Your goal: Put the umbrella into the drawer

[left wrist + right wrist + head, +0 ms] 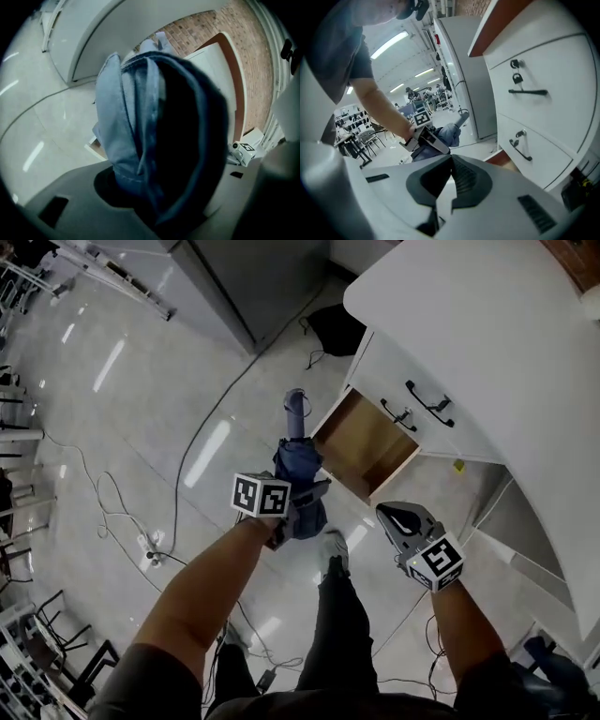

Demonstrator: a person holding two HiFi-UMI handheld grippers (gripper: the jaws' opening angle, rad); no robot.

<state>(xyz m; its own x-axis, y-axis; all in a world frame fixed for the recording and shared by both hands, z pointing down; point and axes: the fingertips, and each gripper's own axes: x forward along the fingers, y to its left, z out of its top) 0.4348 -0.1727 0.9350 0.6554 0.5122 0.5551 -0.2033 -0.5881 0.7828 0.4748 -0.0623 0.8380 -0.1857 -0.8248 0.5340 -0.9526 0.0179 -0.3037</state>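
Observation:
A folded blue umbrella hangs over the floor just left of the open bottom drawer, its handle pointing away from me. My left gripper is shut on the umbrella's lower part. In the left gripper view the blue fabric fills the space between the jaws. My right gripper hovers in front of the drawer's near corner, jaws together and empty. In the right gripper view its tips meet, and the umbrella and the drawer's wooden edge show beyond them.
The white cabinet stands on the right with two closed drawers with black handles above the open one. A black bag and cables lie on the glossy floor. A grey cabinet stands behind. My shoe is below the umbrella.

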